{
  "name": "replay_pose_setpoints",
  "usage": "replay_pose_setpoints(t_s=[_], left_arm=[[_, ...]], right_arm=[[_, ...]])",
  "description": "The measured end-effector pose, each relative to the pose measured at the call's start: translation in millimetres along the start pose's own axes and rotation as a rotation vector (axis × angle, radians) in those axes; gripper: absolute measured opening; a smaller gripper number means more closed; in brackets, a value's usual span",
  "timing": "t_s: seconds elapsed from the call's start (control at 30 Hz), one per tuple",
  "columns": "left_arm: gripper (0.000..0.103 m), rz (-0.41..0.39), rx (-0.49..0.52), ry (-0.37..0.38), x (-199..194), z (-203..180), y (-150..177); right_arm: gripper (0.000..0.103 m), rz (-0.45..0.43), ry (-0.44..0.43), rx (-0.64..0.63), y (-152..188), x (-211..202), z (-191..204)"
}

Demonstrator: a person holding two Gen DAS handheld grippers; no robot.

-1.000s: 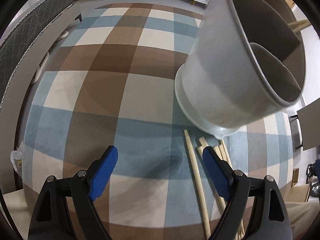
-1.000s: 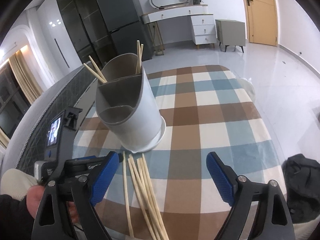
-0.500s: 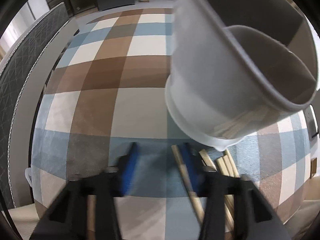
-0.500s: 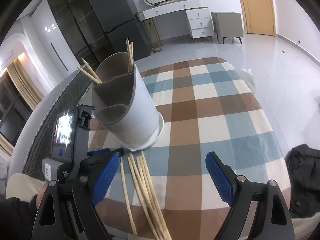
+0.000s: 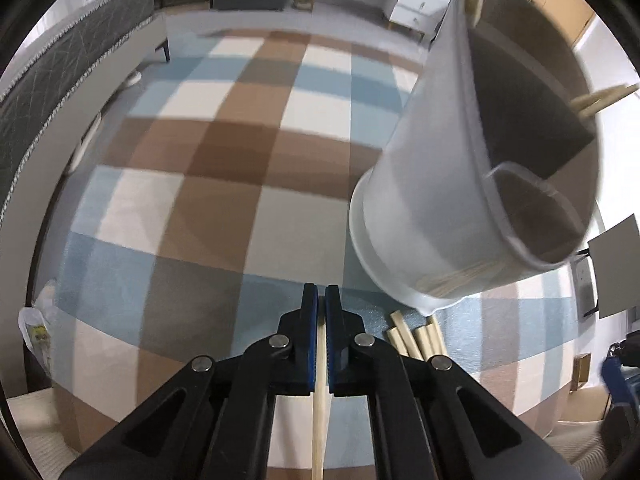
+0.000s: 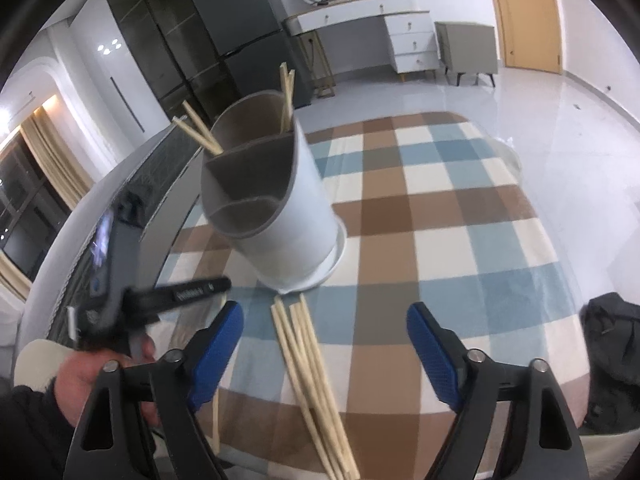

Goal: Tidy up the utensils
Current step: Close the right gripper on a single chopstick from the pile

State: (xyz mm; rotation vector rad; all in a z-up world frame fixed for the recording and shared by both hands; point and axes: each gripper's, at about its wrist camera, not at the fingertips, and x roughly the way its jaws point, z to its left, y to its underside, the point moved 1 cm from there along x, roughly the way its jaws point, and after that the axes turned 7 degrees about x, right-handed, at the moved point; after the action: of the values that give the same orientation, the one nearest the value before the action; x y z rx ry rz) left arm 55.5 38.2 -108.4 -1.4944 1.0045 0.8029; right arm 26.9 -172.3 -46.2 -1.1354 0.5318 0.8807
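Observation:
A white utensil holder (image 5: 436, 184) with grey compartments stands on the checked tablecloth (image 5: 224, 184), with a few chopsticks upright in its back section (image 6: 286, 100). My left gripper (image 5: 321, 320) is shut on a single wooden chopstick (image 5: 319, 420), just left of the holder's base. Several loose chopsticks (image 5: 416, 338) lie beside it. In the right wrist view the same pile of chopsticks (image 6: 308, 360) lies below and between the pads of my right gripper (image 6: 326, 354). Its jaws are closing and do not touch the pile. A hand (image 6: 92, 372) holds the left gripper (image 6: 188, 292) at the lower left.
The table's near edge runs just under both grippers. A padded grey bench (image 5: 52, 76) lines the table's left side. A dark bag (image 6: 612, 340) lies on the floor at the right. A fridge (image 6: 236, 32), a white dresser (image 6: 380, 36) and a door (image 6: 528, 12) stand far back.
My left gripper went from wide open to shut on one chopstick and rose slightly. The right gripper's pads have drawn a little closer together over the pile.

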Motion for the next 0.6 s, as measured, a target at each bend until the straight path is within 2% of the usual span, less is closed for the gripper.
replay_pose_setpoints(t_s=[0.13, 0.2, 0.37, 0.6], left_arm=[[0.000, -0.051, -0.021, 0.032, -27.4, 8.7, -2.1], [0.000, -0.076, -0.029, 0.031, -39.7, 13.1, -8.3], [0.000, -0.119, -0.084, 0.100, -66.1, 32.0, -15.2], [0.000, -0.129, -0.085, 0.103, -76.9, 46.8, -15.5]], right_arm=[[0.057, 0.077, -0.044, 0.001, 6.1, 11.9, 4.4], [0.043, 0.131, -0.070, -0.011, 11.3, 19.3, 10.2], [0.037, 0.206, -0.081, -0.103, 18.6, 38.3, 31.2], [0.026, 0.303, -0.063, -0.276, 22.2, 82.2, 65.3]])
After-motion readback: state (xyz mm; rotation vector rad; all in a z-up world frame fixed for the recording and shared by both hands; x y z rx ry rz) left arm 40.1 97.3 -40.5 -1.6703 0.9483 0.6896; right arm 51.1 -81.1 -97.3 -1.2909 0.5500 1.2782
